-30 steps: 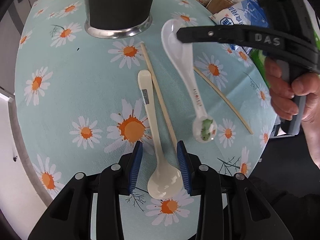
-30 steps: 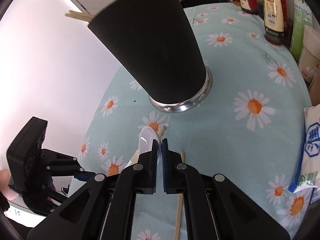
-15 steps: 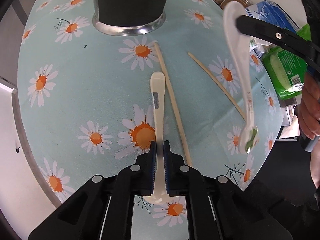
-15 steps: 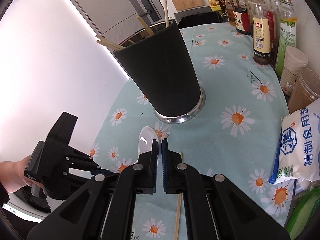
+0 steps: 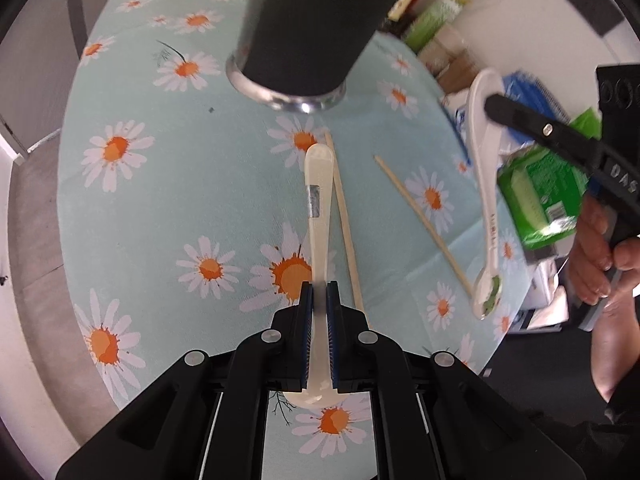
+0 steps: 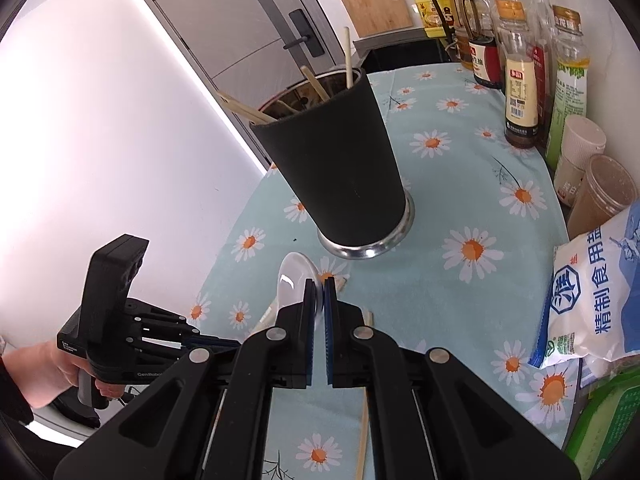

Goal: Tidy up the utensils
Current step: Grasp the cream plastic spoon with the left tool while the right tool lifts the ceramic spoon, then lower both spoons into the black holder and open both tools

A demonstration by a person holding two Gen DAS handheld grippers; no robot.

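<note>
Left wrist view first: my left gripper [image 5: 319,292] has its fingers clamped tight on the cream spoon [image 5: 319,216], gripping the handle just above the bowl, which sits back between the finger arms. The handle sticks out ahead toward the black utensil cup [image 5: 308,32]. Just right of that handle a chopstick [image 5: 345,224] lies on the daisy-print table [image 5: 160,200], and a second chopstick [image 5: 424,224] lies further right, angled away from the cup. Off to the far right my right gripper [image 5: 490,102] carries the white spoon [image 5: 488,208], dangling handle-down clear of the table.

Right wrist view: the right gripper's [image 6: 319,290] fingers are pinched narrow on the white spoon's [image 6: 294,278] bowl edge, the bowl poking out left of them. The cup [image 6: 332,168] stands straight ahead, chopsticks already leaning inside. Bottles [image 6: 520,92] line the table edge right of the cup, a salt bag [image 6: 592,292] nearer me. The left gripper [image 6: 212,342] sits low left of the cup.
</note>
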